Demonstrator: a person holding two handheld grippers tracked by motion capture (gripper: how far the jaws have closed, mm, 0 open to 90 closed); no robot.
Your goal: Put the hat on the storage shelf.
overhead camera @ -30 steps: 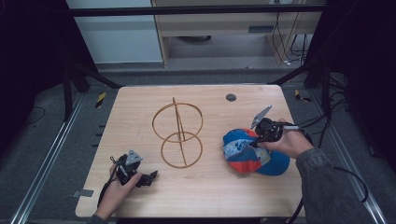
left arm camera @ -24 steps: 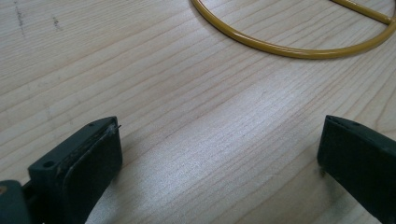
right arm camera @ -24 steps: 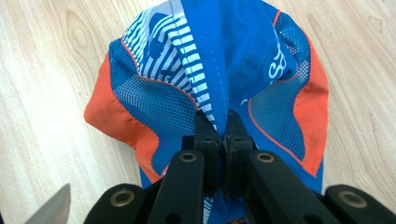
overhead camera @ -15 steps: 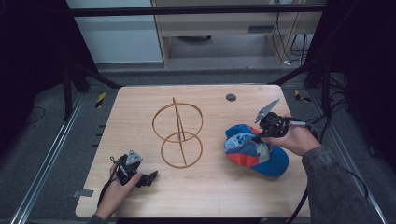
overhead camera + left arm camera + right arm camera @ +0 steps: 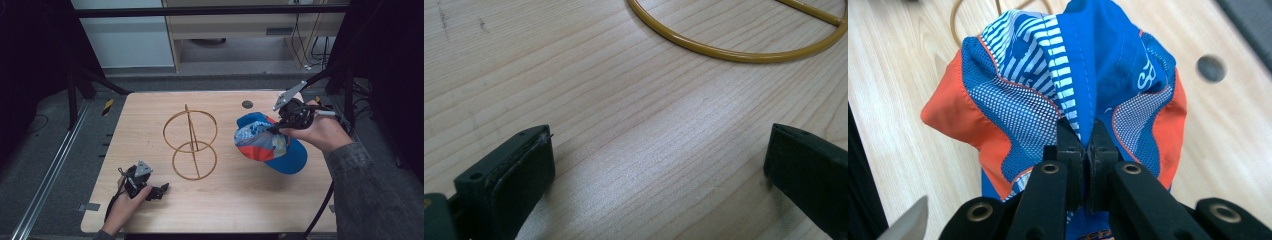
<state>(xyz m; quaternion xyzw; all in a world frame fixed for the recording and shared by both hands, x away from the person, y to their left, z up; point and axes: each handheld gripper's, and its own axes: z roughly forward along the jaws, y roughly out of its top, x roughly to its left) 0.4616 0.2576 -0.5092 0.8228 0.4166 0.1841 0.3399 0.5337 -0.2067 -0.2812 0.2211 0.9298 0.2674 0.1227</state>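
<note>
Cap [image 5: 1068, 85] pinched at a fold of its crown by right gripper [image 5: 1087, 145], held above table [image 5: 150, 125] right of wire stand [image 5: 192, 145] | step: carrying cap, likely toward stand | next: bring crown over stand's top ring, then release | left gripper [image 5: 659, 170] gaping, resting near stand base | no containers.

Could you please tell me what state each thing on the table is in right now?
cap: lifted off the table, fabric pinched in the right tongs.
right tongs: shut on the cap's crown.
left tongs: open, holding nothing, low over the table.
wire stand: upright on the table, untouched.
table: wooden, bearing the stand.
</note>
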